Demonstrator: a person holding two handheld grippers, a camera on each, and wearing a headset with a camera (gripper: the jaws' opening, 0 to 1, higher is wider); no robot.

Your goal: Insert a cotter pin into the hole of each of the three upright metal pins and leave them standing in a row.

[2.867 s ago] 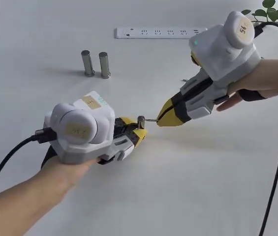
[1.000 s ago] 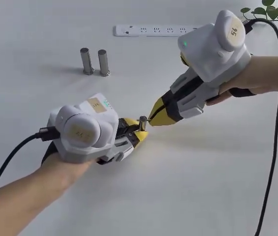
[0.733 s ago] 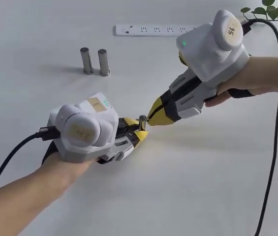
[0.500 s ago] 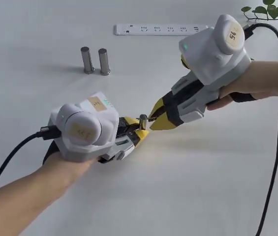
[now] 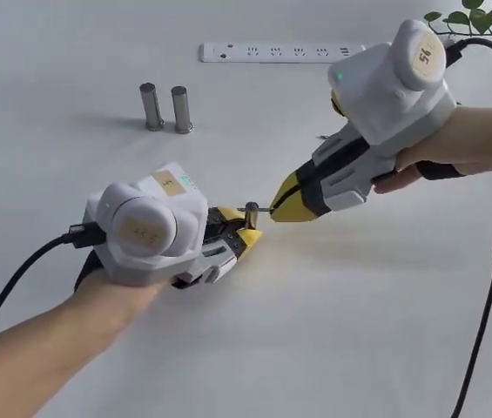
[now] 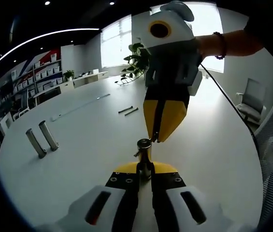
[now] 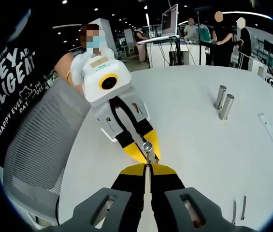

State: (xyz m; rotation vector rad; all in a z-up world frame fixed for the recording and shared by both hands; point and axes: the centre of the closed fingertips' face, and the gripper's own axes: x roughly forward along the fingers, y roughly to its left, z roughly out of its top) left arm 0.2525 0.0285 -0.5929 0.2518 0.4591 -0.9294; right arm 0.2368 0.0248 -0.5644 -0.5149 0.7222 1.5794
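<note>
My left gripper (image 5: 247, 228) is shut on a short metal pin (image 5: 251, 212), held upright just above the white table; in the left gripper view the metal pin (image 6: 144, 149) rises between the yellow jaws of the left gripper (image 6: 145, 167). My right gripper (image 5: 276, 210) comes in from the right, shut on a thin cotter pin (image 5: 264, 209) whose free end meets the pin's head. In the right gripper view the cotter pin (image 7: 147, 157) runs from the right gripper (image 7: 147, 167) to the metal pin's head (image 7: 147, 146). Two more metal pins (image 5: 151, 106) (image 5: 181, 110) stand side by side at the back left.
A white power strip (image 5: 280, 52) lies along the far edge. Loose cotter pins (image 6: 128, 110) lie on the table behind the right gripper. A plant (image 5: 472, 17) sits at the far right corner. Black cables trail from both grippers.
The right gripper has drawn back a little to the right, so the cotter pin now shows between its tips and the held pin. The left gripper has stayed put.
</note>
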